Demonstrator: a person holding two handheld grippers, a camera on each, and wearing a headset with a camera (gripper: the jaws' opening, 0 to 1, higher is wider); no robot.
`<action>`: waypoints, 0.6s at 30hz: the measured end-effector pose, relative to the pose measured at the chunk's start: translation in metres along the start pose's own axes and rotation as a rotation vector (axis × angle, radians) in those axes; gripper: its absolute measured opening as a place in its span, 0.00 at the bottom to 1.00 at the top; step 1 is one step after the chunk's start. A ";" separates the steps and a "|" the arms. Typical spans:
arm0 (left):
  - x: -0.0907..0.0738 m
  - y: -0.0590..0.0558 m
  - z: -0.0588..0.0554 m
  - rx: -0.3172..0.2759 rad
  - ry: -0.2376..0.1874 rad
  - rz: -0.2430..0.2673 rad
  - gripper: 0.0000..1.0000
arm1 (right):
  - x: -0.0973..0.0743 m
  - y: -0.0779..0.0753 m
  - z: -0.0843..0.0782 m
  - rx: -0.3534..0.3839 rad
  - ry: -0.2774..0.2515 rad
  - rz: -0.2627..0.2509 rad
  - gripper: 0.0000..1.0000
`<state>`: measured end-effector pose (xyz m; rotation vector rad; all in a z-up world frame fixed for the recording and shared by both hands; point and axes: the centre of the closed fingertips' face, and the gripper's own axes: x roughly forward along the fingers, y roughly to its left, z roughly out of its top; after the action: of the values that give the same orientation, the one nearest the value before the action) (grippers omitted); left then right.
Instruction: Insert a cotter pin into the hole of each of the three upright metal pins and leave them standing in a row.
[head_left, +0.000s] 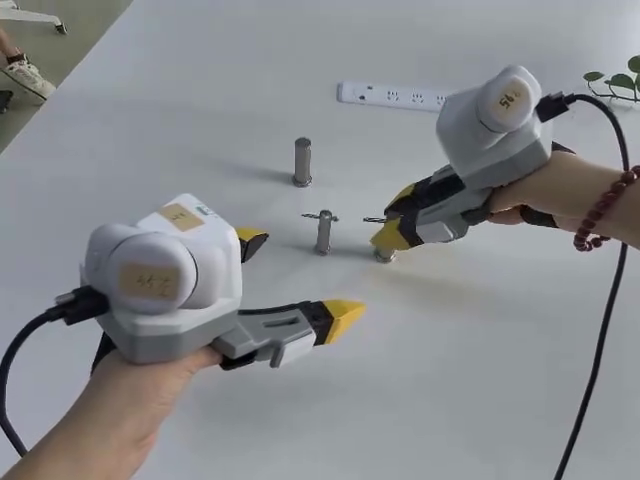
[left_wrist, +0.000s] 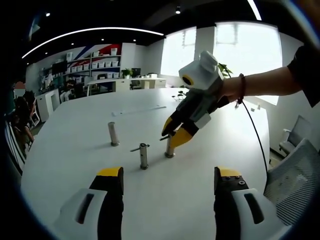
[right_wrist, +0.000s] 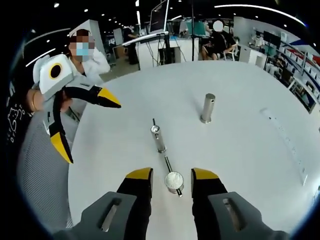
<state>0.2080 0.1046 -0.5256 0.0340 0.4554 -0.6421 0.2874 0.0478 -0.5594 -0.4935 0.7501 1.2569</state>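
A white power strip lies at the far side of the table, with the leaves of a plant at the right edge and a black cable trailing from the right gripper, whose hand wears a beaded bracelet. In the head view that gripper covers most of the near metal pin, so only its base shows below the yellow tips. In the right gripper view the jaws stand parted on either side of this pin's round top, with a gap on each side, and a thin cotter pin runs through it between them. The middle metal pin stands upright just beyond and carries a second cotter pin crosswise near its top. The far metal pin stands bare. All three are short, grey steel cylinders set in a slanting row, apart from one another. The left gripper hovers near the table's front with its jaws spread wide and nothing between them. The tabletop is plain matte white. Around it is an open office with shelving, bright windows, ceiling strip lights and seated people.
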 end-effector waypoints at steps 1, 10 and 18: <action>0.000 0.001 0.000 0.000 -0.002 0.001 0.74 | -0.001 0.000 0.005 0.010 -0.017 -0.003 0.27; -0.003 0.004 0.003 -0.013 -0.020 0.004 0.79 | -0.002 -0.009 0.046 0.064 -0.152 -0.053 0.31; -0.005 0.008 0.005 -0.009 -0.041 0.018 0.83 | 0.009 -0.029 0.070 0.084 -0.234 -0.119 0.35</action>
<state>0.2115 0.1129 -0.5202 0.0168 0.4184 -0.6215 0.3328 0.0962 -0.5209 -0.3114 0.5645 1.1444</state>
